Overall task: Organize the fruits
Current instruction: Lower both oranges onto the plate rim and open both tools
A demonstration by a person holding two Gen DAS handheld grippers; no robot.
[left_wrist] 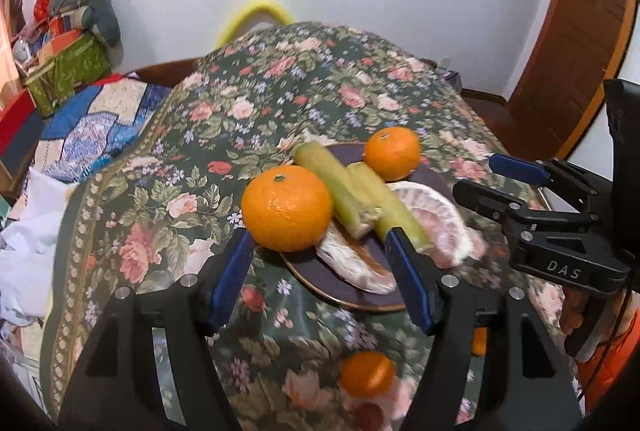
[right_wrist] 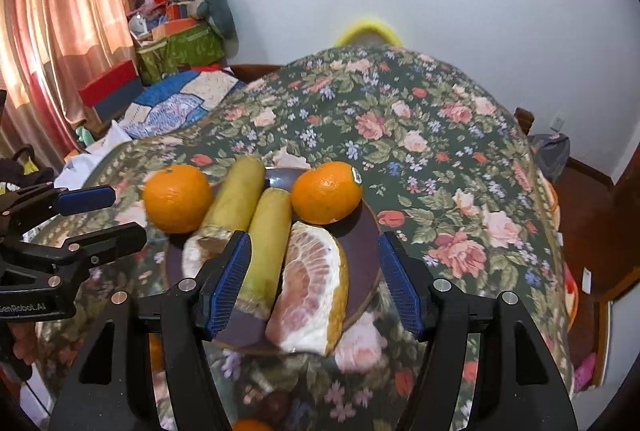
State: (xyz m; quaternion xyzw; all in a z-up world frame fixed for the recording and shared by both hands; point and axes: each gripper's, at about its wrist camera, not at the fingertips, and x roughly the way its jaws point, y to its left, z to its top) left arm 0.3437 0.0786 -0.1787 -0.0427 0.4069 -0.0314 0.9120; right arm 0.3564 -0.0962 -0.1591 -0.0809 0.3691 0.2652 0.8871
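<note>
A dark plate (left_wrist: 320, 277) (right_wrist: 366, 231) on the floral cloth holds two oranges (left_wrist: 286, 207) (right_wrist: 326, 191), two yellow-green stalks (left_wrist: 332, 171) (right_wrist: 270, 231) and peeled pomelo pieces (left_wrist: 440, 223) (right_wrist: 312, 283). My left gripper (left_wrist: 316, 243) (right_wrist: 128, 213) hovers open at the plate's left front, beside the bigger orange, gripping nothing. My right gripper (right_wrist: 314, 239) (left_wrist: 474, 175) hangs open above the front pomelo wedge, its pads clear of the fruit. A loose orange (left_wrist: 366, 375) (right_wrist: 250, 425) lies on the cloth in front of the plate.
The floral cloth (left_wrist: 320, 91) covers a rounded table. A dark round fruit (right_wrist: 276, 405) lies near the loose orange. A bed with a patchwork quilt (left_wrist: 100, 119), boxes and bags is on the left. A wooden door (left_wrist: 580, 43) is on the right.
</note>
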